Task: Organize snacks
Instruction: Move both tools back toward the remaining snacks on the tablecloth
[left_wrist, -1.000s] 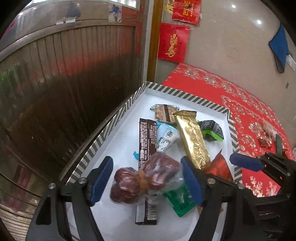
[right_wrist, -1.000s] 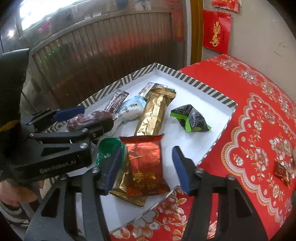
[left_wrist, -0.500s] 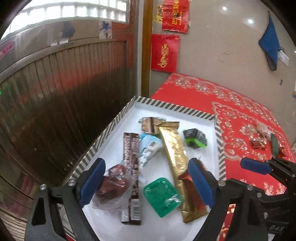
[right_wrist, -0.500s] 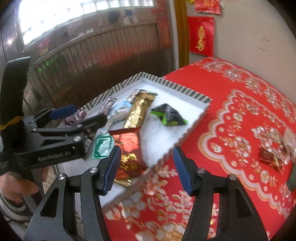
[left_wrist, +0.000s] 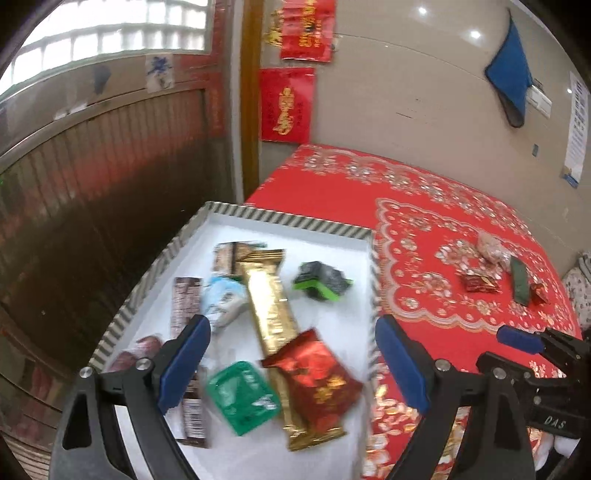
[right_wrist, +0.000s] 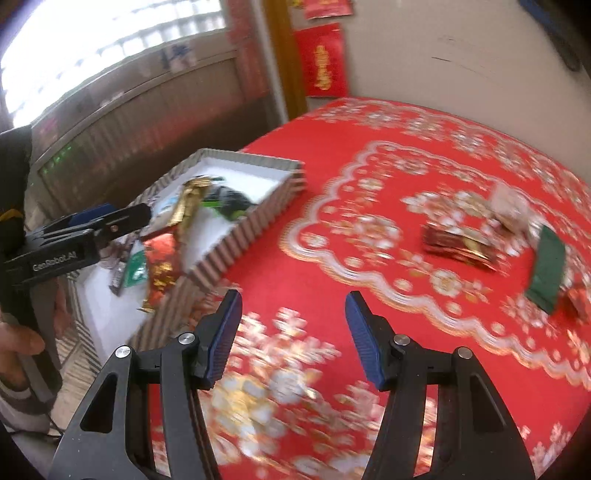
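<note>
While your left gripper (left_wrist: 291, 354) hangs over the near end of the striped tray (left_wrist: 288, 219), its blue-padded fingers (left_wrist: 184, 360) stand wide apart with nothing pressed between them. The tray is a shallow white rectangle with a black-and-white striped rim, sitting at the left edge of the table (left_wrist: 424, 206), which is covered in a red cloth with gold floral print.

Inside the tray:
- long gold foil bar (left_wrist: 271, 314), lying lengthwise down the middle
- crinkled red foil packet (left_wrist: 314, 380) across the bar's near end, below and between the left fingers
- flat green square sachet (left_wrist: 242, 397), just left of the red packet
- narrow brown wrapper (left_wrist: 186, 299), partly behind the left finger
- pale blue-white pouch (left_wrist: 225, 299), between the brown wrapper and the gold bar
- black-and-green packet (left_wrist: 323, 282), toward the far right
- clear bag of dark red fruit (left_wrist: 131, 354) at the near left rim, mostly hidden by the finger

Your right gripper (right_wrist: 293, 332) is over bare cloth to the right of the tray, fingers parted, holding nothing. Well apart on the cloth's right side lie a dark red foil packet (right_wrist: 458, 247), a dark green strip (right_wrist: 546, 269) and a pale crumpled bag (right_wrist: 509, 206); motion blur hides their print. A small red piece (right_wrist: 578, 301) is cut off at the right edge.
</note>
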